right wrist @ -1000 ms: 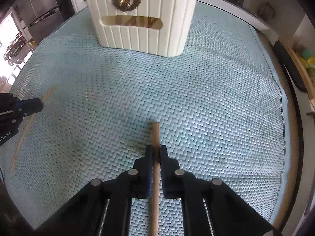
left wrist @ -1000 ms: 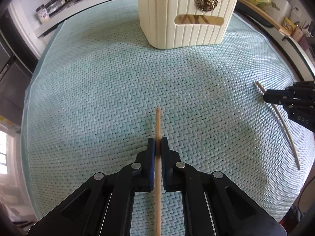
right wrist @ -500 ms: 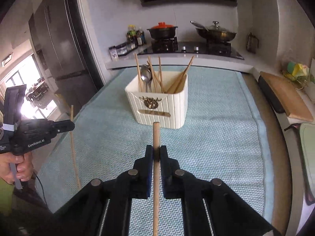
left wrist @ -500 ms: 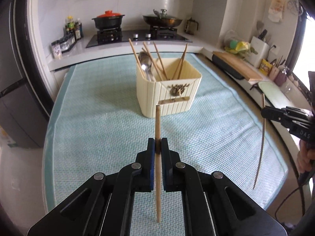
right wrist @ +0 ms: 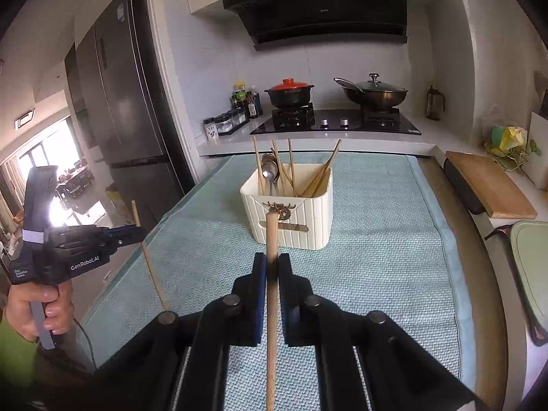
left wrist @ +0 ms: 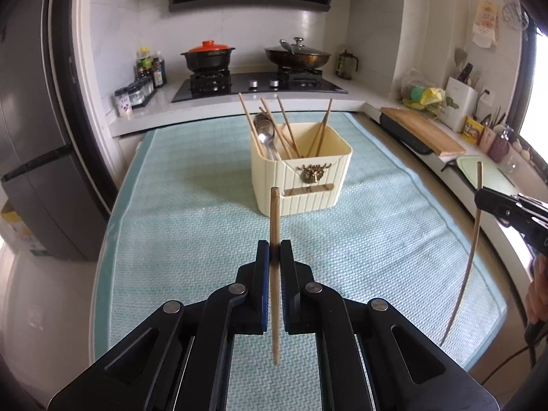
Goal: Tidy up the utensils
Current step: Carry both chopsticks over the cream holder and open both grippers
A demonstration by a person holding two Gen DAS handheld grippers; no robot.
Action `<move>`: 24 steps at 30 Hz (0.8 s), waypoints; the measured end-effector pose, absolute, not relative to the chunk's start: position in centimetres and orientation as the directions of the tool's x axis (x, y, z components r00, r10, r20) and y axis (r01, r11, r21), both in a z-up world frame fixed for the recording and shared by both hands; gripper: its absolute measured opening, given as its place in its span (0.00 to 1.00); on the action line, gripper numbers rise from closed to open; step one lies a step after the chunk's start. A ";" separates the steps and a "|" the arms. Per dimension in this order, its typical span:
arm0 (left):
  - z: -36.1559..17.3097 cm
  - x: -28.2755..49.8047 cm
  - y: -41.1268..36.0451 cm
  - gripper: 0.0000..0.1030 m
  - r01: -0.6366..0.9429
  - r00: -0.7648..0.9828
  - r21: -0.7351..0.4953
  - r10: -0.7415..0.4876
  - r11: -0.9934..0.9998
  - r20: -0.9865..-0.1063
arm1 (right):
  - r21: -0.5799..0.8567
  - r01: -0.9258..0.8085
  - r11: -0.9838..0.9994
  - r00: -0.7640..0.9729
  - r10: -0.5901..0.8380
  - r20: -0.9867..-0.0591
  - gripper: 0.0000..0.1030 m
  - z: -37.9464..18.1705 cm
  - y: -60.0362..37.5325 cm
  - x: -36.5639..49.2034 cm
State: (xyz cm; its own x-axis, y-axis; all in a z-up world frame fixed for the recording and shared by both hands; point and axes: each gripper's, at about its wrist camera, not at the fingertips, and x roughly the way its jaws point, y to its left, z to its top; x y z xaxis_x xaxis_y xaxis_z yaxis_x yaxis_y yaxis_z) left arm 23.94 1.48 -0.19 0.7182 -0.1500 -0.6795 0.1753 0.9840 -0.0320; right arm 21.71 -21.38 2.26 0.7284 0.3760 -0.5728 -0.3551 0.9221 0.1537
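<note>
The left chopstick (left wrist: 274, 236) stood nearly upright in the lower centre of the left wrist view, pinched well above its middle by the left tool (left wrist: 274, 257), whose jaws were closed on it. The right chopstick (right wrist: 272, 274) sat likewise in the lower centre of the right wrist view, clamped by the right tool (right wrist: 270, 267), its top overlapping the holder's emblem in the picture.

Each was a thin wooden stick, judged light and stiff, smooth enough to swivel or slide in a narrow pinch; a hold nearer the middle would probably steady it, though the long free end below helps when lowering it into a box. Little squeeze seems needed.

Beyond them, at frame centre, the cream utensil holder (left wrist: 301, 178) stood on the teal mat (left wrist: 171, 222) covering the bench, already holding several chopsticks (left wrist: 286, 130) and a metal spoon (left wrist: 265, 133). Both held sticks hung in the air, well apart from the holder. At the lower left of the right wrist view a hand (right wrist: 41, 308) gripped the left tool's handle.
</note>
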 end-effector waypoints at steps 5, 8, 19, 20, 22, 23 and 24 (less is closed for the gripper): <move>-0.1 23.8 1.2 0.04 0.168 0.732 0.005 -0.122 0.986 -0.671 | 0.161 -0.352 0.922 0.733 0.379 -0.565 0.07 2.2 -21.4 21.7; 0.0 23.8 1.2 0.04 0.169 0.736 0.016 -0.115 0.985 -0.668 | 0.162 -0.355 0.921 0.737 0.382 -0.558 0.07 2.1 -21.3 21.7; -0.3 24.0 1.7 0.04 0.172 0.727 -0.010 -0.134 0.985 -0.673 | 0.217 -0.377 0.901 0.846 0.430 -0.315 0.07 2.4 -22.9 20.6; -0.4 24.0 1.7 0.04 0.173 0.727 -0.009 -0.134 0.985 -0.673 | 0.206 -0.390 0.898 0.855 0.436 -0.281 0.07 2.2 -23.0 20.3; -0.6 24.1 1.8 0.04 0.174 0.725 -0.013 -0.137 0.985 -0.675 | 0.176 -0.396 0.901 0.867 0.430 -0.251 0.07 1.3 -23.0 20.2; -0.7 24.1 1.7 0.04 0.175 0.723 -0.014 -0.138 0.985 -0.677 | 0.176 -0.398 0.900 0.866 0.432 -0.250 0.07 0.6 -23.0 20.3; -0.8 24.1 1.7 0.04 0.175 0.725 -0.013 -0.137 0.985 -0.675 | 0.171 -0.396 0.902 0.867 0.428 -0.255 0.07 -0.2 -22.9 20.4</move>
